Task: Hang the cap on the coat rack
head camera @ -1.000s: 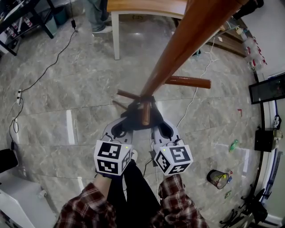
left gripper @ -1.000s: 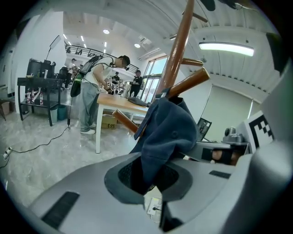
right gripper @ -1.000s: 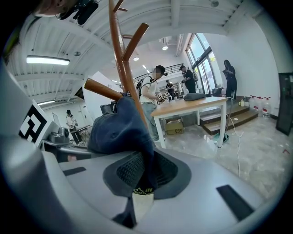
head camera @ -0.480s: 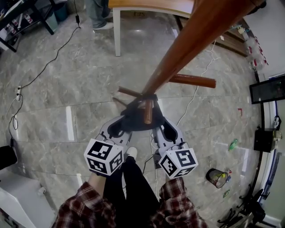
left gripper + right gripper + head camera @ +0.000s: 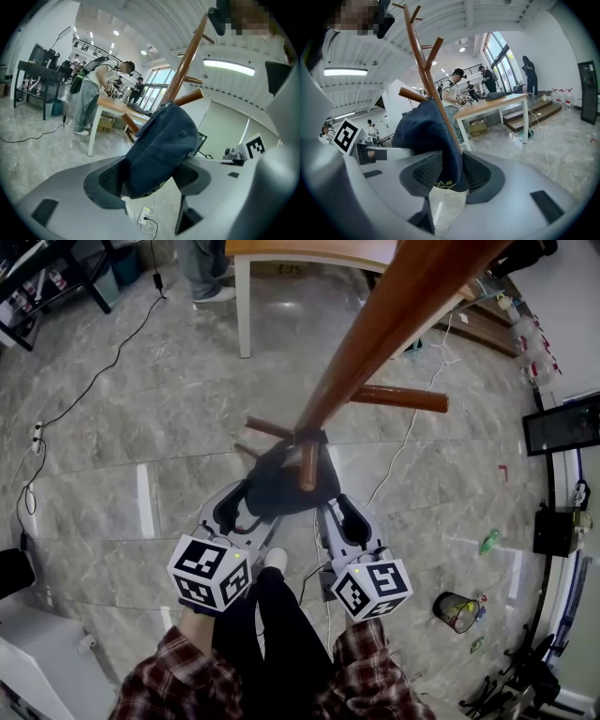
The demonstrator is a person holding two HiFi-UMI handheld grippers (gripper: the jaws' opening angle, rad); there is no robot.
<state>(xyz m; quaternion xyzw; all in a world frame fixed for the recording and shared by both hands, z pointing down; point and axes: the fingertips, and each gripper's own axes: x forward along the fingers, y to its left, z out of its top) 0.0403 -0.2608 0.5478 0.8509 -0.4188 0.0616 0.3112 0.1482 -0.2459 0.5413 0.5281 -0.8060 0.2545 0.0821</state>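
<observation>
A dark blue cap (image 5: 279, 486) hangs over a short peg (image 5: 307, 465) of the brown wooden coat rack (image 5: 375, 343). My left gripper (image 5: 246, 501) sits at the cap's left edge and my right gripper (image 5: 328, 507) at its right edge. In the left gripper view the cap (image 5: 161, 150) droops between the spread pads (image 5: 110, 180) of my left gripper (image 5: 150, 180), whose jaws have just been opening. In the right gripper view the cap's rim (image 5: 447, 180) hangs loose between the pads (image 5: 478, 171) of my right gripper (image 5: 445, 173), which has also just been opening.
A longer peg (image 5: 398, 397) sticks out to the right of the pole. A wooden table (image 5: 309, 254) and a standing person's legs (image 5: 206, 268) are beyond the rack. Cables and a power strip (image 5: 323, 582) lie on the tiled floor; a black bin (image 5: 459, 615) stands at the right.
Both grippers' jaws have spread and both have drawn back slightly toward me. The cap stays draped on the peg.
</observation>
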